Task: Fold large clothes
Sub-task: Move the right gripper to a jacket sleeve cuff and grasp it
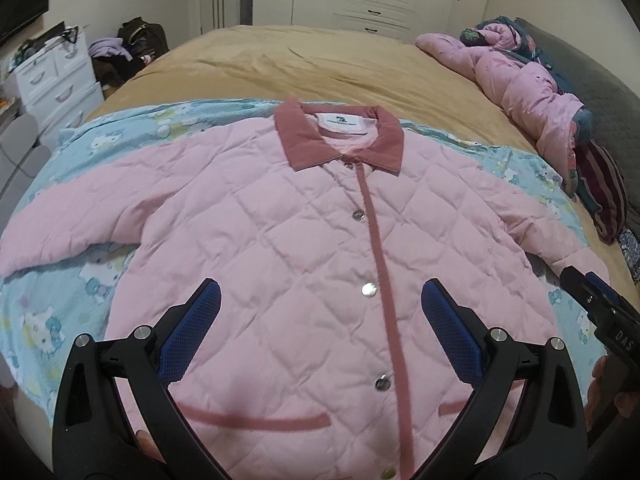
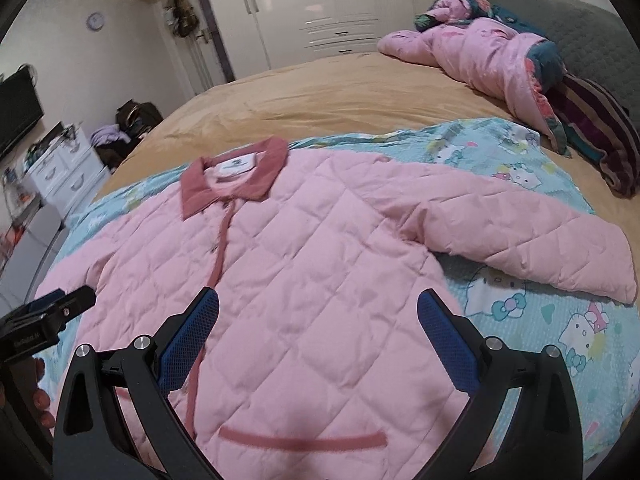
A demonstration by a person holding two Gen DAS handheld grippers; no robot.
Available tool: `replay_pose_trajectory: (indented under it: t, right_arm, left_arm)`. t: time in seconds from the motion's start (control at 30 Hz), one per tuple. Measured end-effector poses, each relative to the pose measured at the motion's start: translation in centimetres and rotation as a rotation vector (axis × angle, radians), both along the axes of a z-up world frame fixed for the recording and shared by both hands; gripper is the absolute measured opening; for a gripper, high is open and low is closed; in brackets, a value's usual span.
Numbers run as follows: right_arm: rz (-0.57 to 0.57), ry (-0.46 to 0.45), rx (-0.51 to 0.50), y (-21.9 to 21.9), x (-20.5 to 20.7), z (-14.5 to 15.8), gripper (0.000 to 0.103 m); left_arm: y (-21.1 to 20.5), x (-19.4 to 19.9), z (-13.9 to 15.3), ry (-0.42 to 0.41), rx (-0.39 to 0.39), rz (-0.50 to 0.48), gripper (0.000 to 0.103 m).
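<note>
— So where do you stand with the quilted pink jacket [image 1: 304,248]?

— It lies flat, front up and snapped shut, on the Hello Kitty sheet [image 2: 540,320], filling the centre of both views with its collar [image 1: 340,136] toward the top of the frame. Nothing looks folded yet. Your left gripper [image 1: 320,320] hovers over the lower front with its fingers spread wide, holding nothing; your right gripper [image 2: 318,320] is equally wide open and empty over the hem side.

— Which part first?

— I'd judge a sleeve. The right sleeve [image 2: 520,240] stretches toward the right edge of the right wrist view, so pinch it near the cuff, taking both quilted layers well between the blue pads [image 2: 444,340].

— Anything to watch?

— Padded fabric probably springs back. Carry the sleeve straight across the chest, keep the placket [image 1: 380,264] straight, and press before letting go.
</note>
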State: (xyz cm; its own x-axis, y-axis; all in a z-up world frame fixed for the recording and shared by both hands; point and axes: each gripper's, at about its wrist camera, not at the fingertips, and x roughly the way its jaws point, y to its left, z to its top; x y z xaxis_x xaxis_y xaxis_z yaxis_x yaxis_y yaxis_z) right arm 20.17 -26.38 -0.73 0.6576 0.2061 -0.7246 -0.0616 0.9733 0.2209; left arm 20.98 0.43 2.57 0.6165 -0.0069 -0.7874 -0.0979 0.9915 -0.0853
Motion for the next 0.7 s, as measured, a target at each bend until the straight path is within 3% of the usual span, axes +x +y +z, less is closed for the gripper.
replay_pose_trajectory:
  t: [0.3, 0.7]
  right_arm:
    - [-0.141, 0.031, 0.007, -5.2, 3.0, -1.4, 0.099]
    - [-0.398, 0.128, 0.063, -15.3, 4.9, -6.0, 0.099]
  left_arm:
    - [-2.0, 3.4, -0.2, 0.004, -0.001, -0.016, 0.094]
    - [-5.0, 8.0, -2.2, 0.045, 0.016, -0.048, 0.094]
